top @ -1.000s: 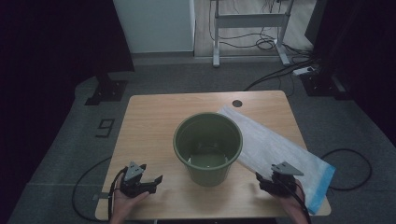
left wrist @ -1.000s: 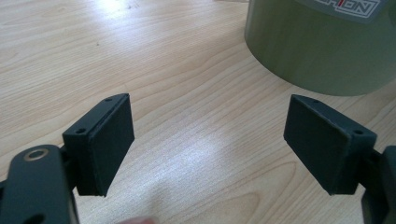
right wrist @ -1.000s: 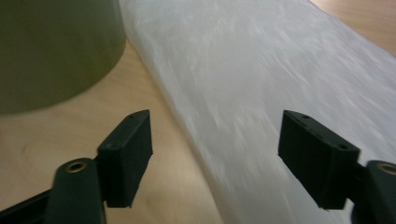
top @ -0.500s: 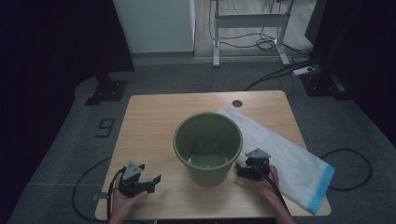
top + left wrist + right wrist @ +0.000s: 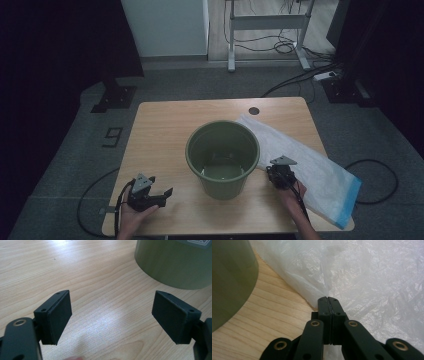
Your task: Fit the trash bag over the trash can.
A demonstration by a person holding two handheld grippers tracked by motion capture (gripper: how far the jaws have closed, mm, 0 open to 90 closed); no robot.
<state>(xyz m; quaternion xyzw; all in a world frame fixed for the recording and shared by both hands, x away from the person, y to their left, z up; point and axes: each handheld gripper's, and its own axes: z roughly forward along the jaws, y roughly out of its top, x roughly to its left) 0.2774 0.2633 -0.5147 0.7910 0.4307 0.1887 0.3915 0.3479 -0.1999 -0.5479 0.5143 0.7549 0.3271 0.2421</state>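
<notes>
A dark green plastic bucket stands upright and empty at the middle of the wooden table. A long clear plastic bag with a blue end lies flat to its right. My right gripper rests at the bag's near-left edge, right beside the bucket. In the right gripper view its jaws are pressed together on the bag's edge, which puckers at the tips. My left gripper sits at the table's front left, open, with bare wood between its pads. The bucket stands ahead of it.
A round cable hole sits near the table's far edge. Cables trail from both grippers off the front. Beyond the table are a desk frame, floor cables and dark equipment on either side.
My right gripper moved from the table's front right corner inward to the bag's edge next to the bucket, and now sits shut there. The left gripper stayed put.
</notes>
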